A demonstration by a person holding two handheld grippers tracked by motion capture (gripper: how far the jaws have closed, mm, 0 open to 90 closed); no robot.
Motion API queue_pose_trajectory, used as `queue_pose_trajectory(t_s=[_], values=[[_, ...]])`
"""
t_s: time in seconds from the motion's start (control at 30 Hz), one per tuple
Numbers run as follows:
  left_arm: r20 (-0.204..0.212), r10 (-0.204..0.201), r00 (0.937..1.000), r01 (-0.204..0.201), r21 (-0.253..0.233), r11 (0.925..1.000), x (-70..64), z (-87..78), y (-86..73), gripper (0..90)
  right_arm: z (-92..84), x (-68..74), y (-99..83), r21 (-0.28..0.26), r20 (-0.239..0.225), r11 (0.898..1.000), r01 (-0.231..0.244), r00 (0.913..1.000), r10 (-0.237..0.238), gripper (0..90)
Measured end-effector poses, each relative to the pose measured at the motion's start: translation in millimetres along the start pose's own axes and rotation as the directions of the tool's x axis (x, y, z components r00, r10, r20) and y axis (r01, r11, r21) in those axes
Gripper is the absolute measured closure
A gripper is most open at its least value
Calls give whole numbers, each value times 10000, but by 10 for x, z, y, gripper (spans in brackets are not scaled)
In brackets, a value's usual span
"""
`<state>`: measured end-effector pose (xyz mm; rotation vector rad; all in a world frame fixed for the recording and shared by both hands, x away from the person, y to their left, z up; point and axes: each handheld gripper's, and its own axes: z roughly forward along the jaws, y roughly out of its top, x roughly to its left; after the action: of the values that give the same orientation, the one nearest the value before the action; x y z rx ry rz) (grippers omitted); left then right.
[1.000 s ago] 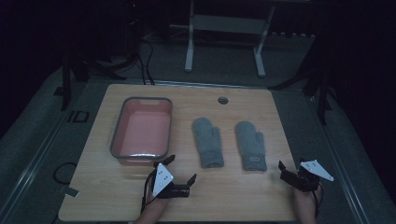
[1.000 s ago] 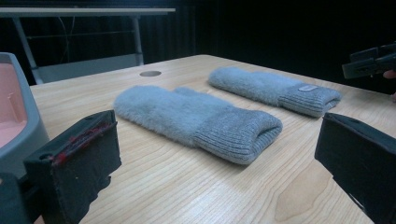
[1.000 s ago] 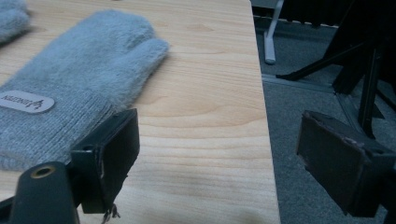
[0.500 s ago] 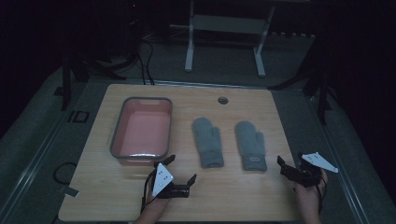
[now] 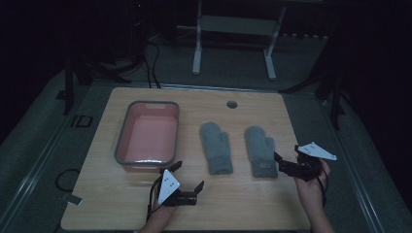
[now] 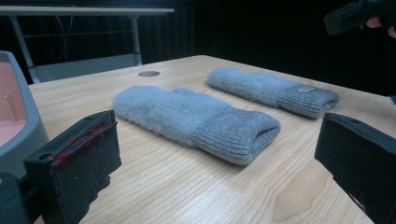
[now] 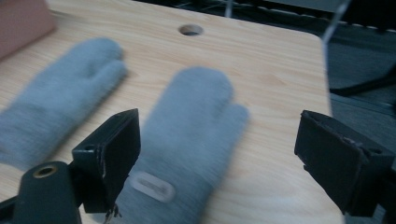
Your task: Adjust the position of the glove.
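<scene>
Two grey fleece mittens lie side by side on the wooden table, cuffs toward me: the left mitten (image 5: 216, 147) (image 6: 196, 116) (image 7: 56, 107) and the right mitten (image 5: 260, 150) (image 6: 275, 88) (image 7: 191, 130), which has a small label on its cuff. My left gripper (image 5: 188, 175) (image 6: 215, 154) rests low on the table in front of the left mitten's cuff, open and holding nothing. Just right of the right mitten's cuff is my right gripper (image 5: 283, 165) (image 7: 224, 158). It is open too, with its left jaw over the cuff.
A pink tub with a grey rim (image 5: 145, 133) (image 6: 18, 126) stands left of the mittens, close to my left gripper. A round cable hole (image 5: 231, 104) (image 7: 190, 30) sits near the table's far edge. The table's right edge runs close beside my right hand.
My right gripper has moved left and a little forward, closing in on the right mitten's cuff. The left gripper and both mittens have stayed put.
</scene>
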<state>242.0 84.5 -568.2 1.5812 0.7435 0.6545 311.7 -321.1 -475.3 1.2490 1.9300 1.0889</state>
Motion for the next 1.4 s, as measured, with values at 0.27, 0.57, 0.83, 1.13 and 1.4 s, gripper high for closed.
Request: queue_pose_trajectory(t_s=[0.27, 0.57, 0.83, 1.13, 1.4], values=[[-1, 9, 10000, -9, 5, 10000, -1, -1, 0, 2, 151, 241, 243, 49, -595, 9986, 534, 9968, -530, 136], [58, -11, 10000, 11, 5, 10000, 2, -1, 0, 2, 390, 491, 411, 252, -1453, 9948, 992, 9849, -945, 136], [90, -12, 10000, 12, 9, 10000, 3, -1, 0, 2, 666, 735, 541, 297, -2453, 9914, 1278, 9624, -1167, 136], [139, -66, 9999, 66, -6, 10000, 8, -2, 0, 2, 1086, 1063, 549, 732, -3295, 9861, 1490, 9369, -1171, 123], [202, -122, 9997, 122, -12, 9999, 12, -2, 0, 2, 1468, 1284, 511, 1393, -3728, 9643, 2254, 9140, -1598, 175]])
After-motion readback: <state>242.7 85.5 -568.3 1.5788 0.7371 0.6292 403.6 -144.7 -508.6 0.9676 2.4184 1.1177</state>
